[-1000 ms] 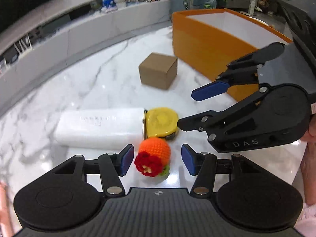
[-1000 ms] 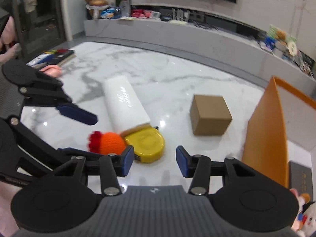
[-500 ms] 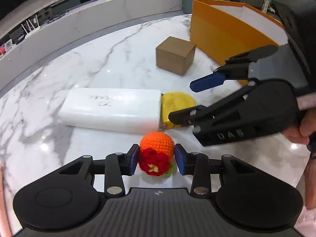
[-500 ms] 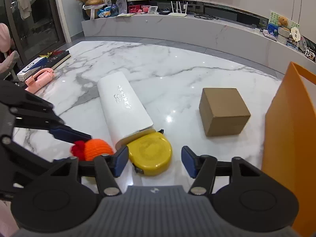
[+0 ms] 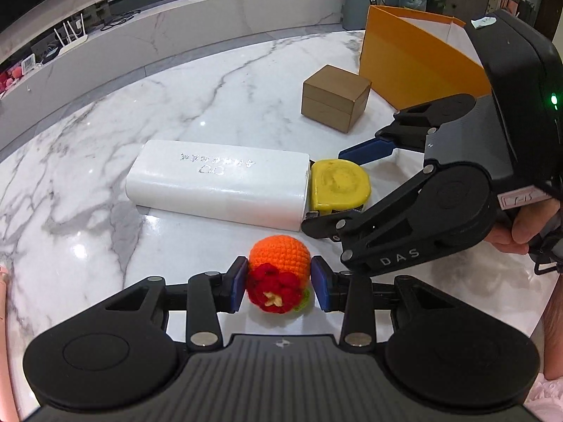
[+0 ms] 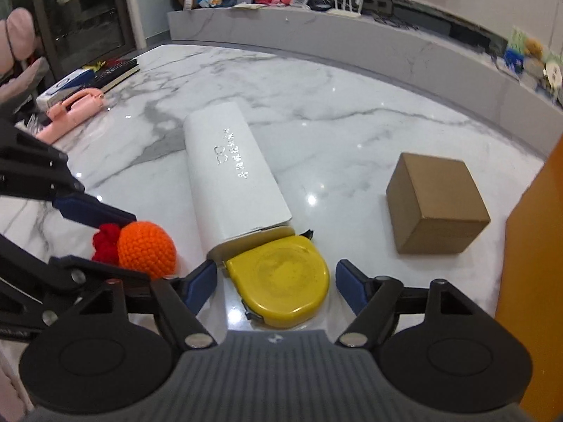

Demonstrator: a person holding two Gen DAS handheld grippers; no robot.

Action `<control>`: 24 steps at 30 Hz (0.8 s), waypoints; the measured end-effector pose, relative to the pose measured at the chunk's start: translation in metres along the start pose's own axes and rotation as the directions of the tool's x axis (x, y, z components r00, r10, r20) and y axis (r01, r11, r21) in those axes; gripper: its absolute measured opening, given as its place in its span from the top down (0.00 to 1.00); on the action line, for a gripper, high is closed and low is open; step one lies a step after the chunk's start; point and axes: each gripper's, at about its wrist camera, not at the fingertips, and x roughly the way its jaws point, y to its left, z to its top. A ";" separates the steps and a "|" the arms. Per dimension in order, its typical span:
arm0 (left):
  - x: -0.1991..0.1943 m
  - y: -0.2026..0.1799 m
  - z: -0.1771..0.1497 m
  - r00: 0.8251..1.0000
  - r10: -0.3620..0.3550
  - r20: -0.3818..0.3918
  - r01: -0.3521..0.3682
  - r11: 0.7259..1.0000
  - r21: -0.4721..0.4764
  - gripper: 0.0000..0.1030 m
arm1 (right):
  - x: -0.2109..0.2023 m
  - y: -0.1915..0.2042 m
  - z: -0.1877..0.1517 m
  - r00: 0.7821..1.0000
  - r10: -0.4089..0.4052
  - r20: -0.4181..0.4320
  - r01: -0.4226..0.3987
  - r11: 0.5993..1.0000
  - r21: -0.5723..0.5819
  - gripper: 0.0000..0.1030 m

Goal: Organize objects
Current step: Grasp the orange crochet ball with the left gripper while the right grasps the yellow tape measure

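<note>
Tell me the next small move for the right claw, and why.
Probably close it. The right claw is open, its pads either side of the yellow tape measure on the marble table, apparently clear of it. The left claw already pinches the crochet ball.

"DAS" on right claw (image 5: 355,190) body.

Both grippers, left gripper (image 5: 278,283) and right gripper (image 6: 276,281), are matte black with blue finger pads, silver pivot screws, round side discs and ribbed grey housing. The right one bears "DAS" lettering and a green light.
</note>
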 end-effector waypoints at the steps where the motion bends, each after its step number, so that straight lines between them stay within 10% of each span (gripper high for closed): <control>1: 0.000 -0.001 0.000 1.000 0.001 0.000 -0.001 1.000 0.000 0.57 | -0.001 0.001 -0.001 1.000 -0.001 0.004 0.001 1.000 -0.011 0.26; 24: -0.042 -0.023 -0.008 0.999 0.031 0.032 -0.029 0.998 -0.053 0.58 | -0.064 0.017 -0.026 0.998 0.056 0.000 -0.056 0.998 0.031 0.39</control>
